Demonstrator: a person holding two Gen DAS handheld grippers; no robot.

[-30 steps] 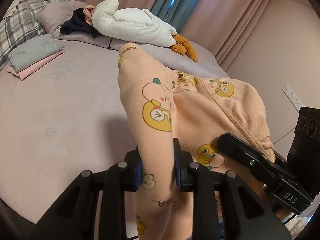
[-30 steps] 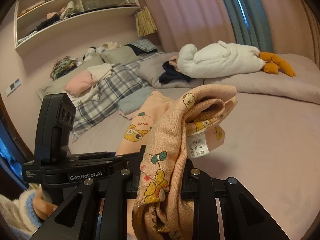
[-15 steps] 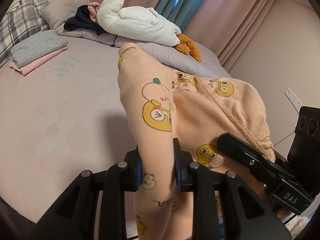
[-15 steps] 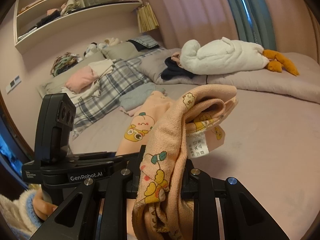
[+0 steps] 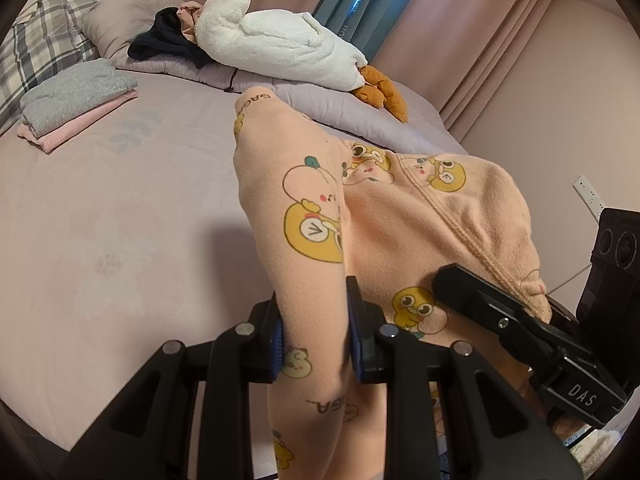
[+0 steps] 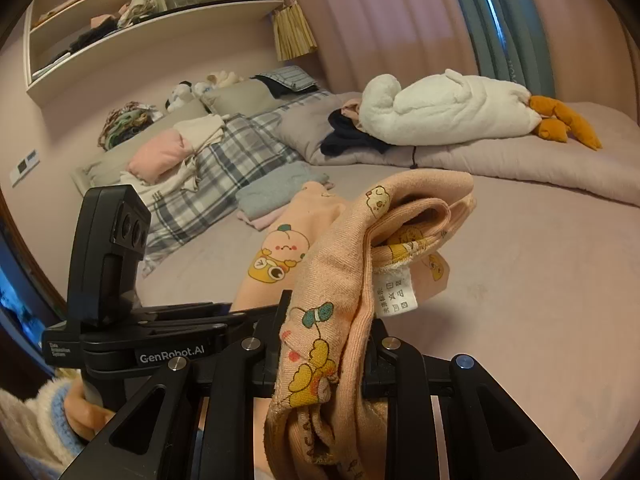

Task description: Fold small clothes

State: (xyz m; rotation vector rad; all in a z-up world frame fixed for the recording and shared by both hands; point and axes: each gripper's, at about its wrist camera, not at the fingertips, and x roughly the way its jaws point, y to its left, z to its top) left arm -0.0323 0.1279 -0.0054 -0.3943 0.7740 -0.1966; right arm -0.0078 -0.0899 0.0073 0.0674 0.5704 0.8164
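Currently, status by item:

garment: peach printed baby garment (image 5: 420, 216), held up off the bed (image 5: 120, 208), slung between both grippers; most of it bunched, not spread.
left hand-held gripper (image 5: 314, 336): clamped on a rolled fold of the garment, blue pads pressing the cloth from both sides; cloth runs on up past the tips and hangs down below them.
right hand-held gripper (image 6: 326, 354): clamped on a thick bunched edge, care label (image 6: 394, 294) dangling just past the tips. Several layers in the grip, so likely more than a single edge.
person: hand (image 6: 86, 410) in a fluffy sleeve on the left gripper's handle, seen from the right wrist view.
done pile: grey and pink folded clothes (image 5: 74, 102) stacked near the plaid pillow (image 5: 36, 48), well apart from the garment.
clutter: white goose plush toy (image 5: 280, 46) along the far side of the bed; open sheet in between looks free.
step (judgement): lay-out before the first fold. Early in this item.
how to do it well: pull the two grippers apart until the cloth between them goes taut, then lower onto the bare sheet, far edge down first, so it lands flat.
watch: right grip is a wad; regrip on one corner if the garment won't open out.
risk: dropping it bunched means smoothing it again; keep clear of the done pile.
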